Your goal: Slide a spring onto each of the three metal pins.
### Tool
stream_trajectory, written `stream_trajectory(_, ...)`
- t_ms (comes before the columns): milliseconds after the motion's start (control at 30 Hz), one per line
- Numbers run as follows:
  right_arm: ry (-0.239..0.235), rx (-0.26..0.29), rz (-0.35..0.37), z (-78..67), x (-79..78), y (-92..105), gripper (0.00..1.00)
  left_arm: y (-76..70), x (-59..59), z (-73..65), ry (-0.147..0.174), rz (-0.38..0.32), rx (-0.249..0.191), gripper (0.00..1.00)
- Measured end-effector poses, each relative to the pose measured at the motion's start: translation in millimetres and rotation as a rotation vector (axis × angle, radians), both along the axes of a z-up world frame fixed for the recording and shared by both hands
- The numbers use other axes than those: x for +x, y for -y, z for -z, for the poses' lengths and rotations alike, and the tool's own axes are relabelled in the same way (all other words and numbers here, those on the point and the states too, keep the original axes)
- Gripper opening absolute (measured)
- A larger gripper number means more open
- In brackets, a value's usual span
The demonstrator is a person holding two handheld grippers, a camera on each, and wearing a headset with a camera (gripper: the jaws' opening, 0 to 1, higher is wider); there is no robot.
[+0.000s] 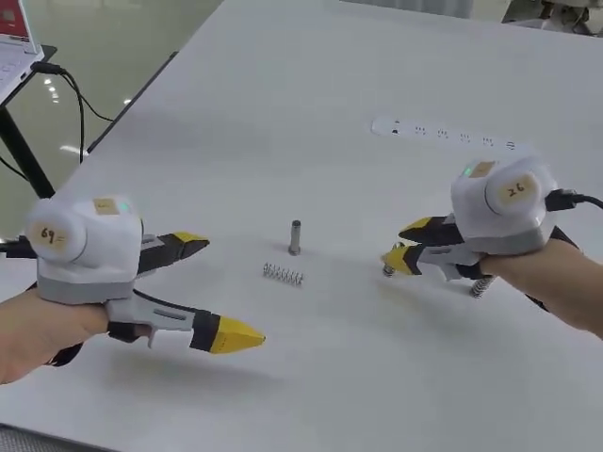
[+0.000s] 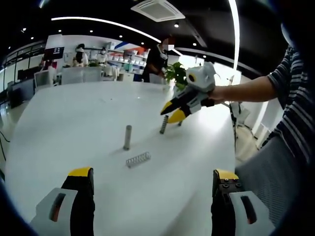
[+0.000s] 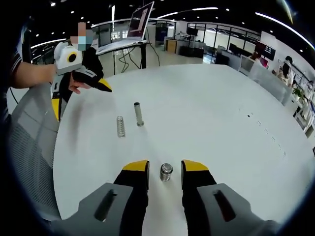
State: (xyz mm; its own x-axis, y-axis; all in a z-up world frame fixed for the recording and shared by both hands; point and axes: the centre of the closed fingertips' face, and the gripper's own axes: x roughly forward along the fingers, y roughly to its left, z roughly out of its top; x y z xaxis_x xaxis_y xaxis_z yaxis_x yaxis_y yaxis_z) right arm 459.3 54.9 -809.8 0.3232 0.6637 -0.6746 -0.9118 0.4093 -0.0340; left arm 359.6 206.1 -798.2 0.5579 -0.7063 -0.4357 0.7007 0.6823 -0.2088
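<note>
I read the tabletop (image 1: 283, 94) as smooth, matt white with a faint sheen. The upright pin (image 1: 295, 237) looks like dull grey metal, and the loose spring (image 1: 283, 274) is bright coiled metal wire. The second pin (image 3: 166, 172) has a polished, shiny top. The left gripper (image 1: 229, 289) and right gripper (image 1: 396, 245) have glossy white plastic shells and matt yellow tips. The power strip (image 1: 443, 134) is white plastic, and the sleeve (image 2: 295, 98) is striped cloth.

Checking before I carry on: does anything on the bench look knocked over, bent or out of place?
Nothing stands out. The bare grey metal pin stands upright; the small steel coil spring lies on its side beside it on the white table, apart, not yet fitted.
</note>
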Motion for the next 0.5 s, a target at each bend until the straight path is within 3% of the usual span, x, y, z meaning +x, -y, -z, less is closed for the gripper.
stream_trajectory(267, -0.049, 0.098, 0.067, -13.1, -1.5, -2.1, 0.27, -2.1, -1.7, -0.2, -0.001, -0.009, -0.003, 0.98)
stream_trajectory(500, -0.053, 0.149, 0.061, -28.8, -8.1, -12.6, 0.3, -1.5, -1.9, 0.8, -0.001, -0.005, -0.003, 0.98)
